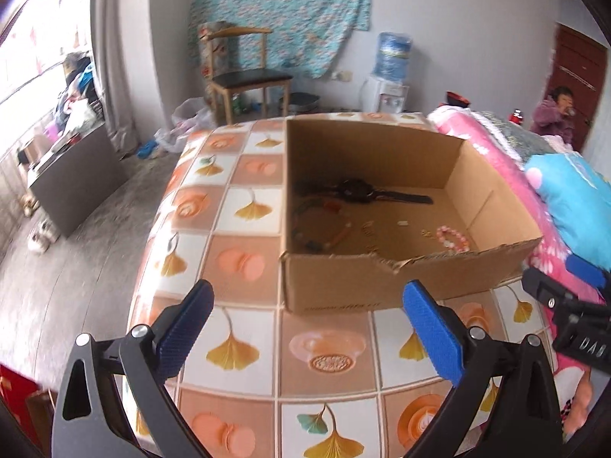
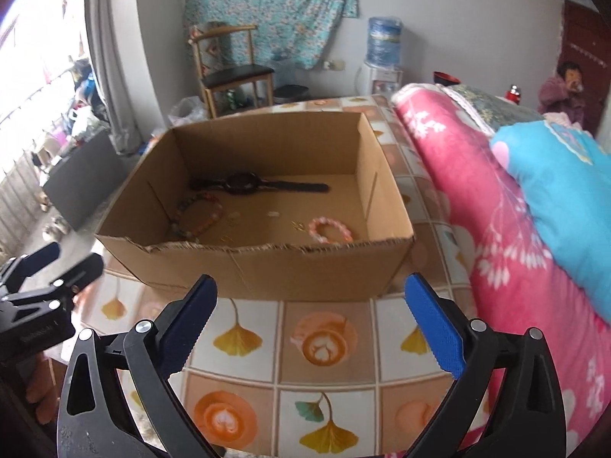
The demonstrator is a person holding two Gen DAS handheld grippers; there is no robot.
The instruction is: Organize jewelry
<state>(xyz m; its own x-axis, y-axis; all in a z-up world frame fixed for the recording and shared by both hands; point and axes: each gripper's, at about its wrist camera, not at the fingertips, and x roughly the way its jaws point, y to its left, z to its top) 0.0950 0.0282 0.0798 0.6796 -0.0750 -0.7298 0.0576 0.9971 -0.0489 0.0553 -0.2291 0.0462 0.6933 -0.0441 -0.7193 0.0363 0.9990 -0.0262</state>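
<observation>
An open cardboard box (image 1: 343,286) (image 2: 267,267) stands on the tiled tablecloth. Inside lie a black wristwatch (image 1: 366,192) (image 2: 248,184), a multicoloured bead bracelet (image 1: 317,229) (image 2: 196,215), a pink bead bracelet (image 1: 452,238) (image 2: 329,230) and small gold pieces (image 1: 368,229) (image 2: 296,225). My left gripper (image 1: 307,292) hovers in front of the box's near wall, open, nothing between its blue pads. My right gripper (image 2: 311,286) sits likewise before the box, open and empty. Each gripper shows at the other view's edge: the right gripper (image 1: 573,316) and the left gripper (image 2: 49,286).
The table (image 1: 248,259) (image 2: 324,343) drops off at its left edge toward the grey floor. A pink quilt (image 2: 496,248) and a blue pillow (image 1: 576,198) (image 2: 565,198) press against the right side. A chair (image 1: 244,72), a water dispenser (image 2: 382,61) and a person (image 2: 565,91) are far back.
</observation>
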